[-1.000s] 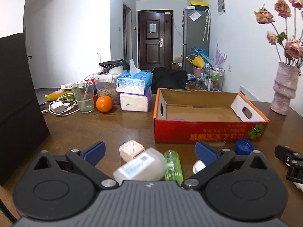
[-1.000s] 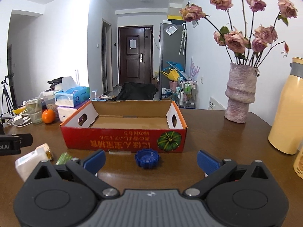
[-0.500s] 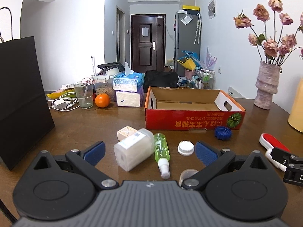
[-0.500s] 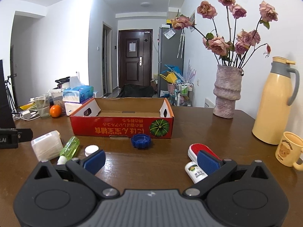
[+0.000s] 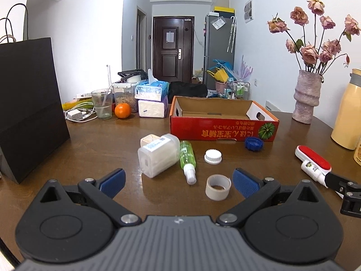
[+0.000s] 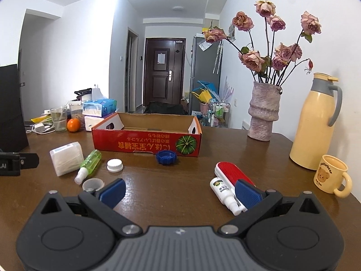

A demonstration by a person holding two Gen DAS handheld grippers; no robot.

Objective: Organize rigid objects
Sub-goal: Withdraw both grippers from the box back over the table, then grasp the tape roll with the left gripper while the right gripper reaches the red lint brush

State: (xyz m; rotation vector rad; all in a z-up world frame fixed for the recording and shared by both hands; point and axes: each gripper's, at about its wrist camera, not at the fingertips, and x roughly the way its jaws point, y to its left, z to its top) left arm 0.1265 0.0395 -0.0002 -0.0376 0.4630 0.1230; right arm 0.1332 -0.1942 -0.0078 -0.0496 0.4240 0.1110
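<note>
On the wooden table (image 5: 94, 140), short of the open red carton (image 5: 222, 131), I hold my left gripper (image 5: 178, 181) with jaws wide apart and empty; my right gripper (image 6: 180, 192) is likewise spread. The clear plastic box (image 5: 158, 158), green spray bottle (image 5: 187, 158), white cap (image 5: 213, 156) and tape roll (image 5: 218, 186) lie loose ahead. I'd pick the boxy container first, squaring both pads on its flat sides before closing.
</note>
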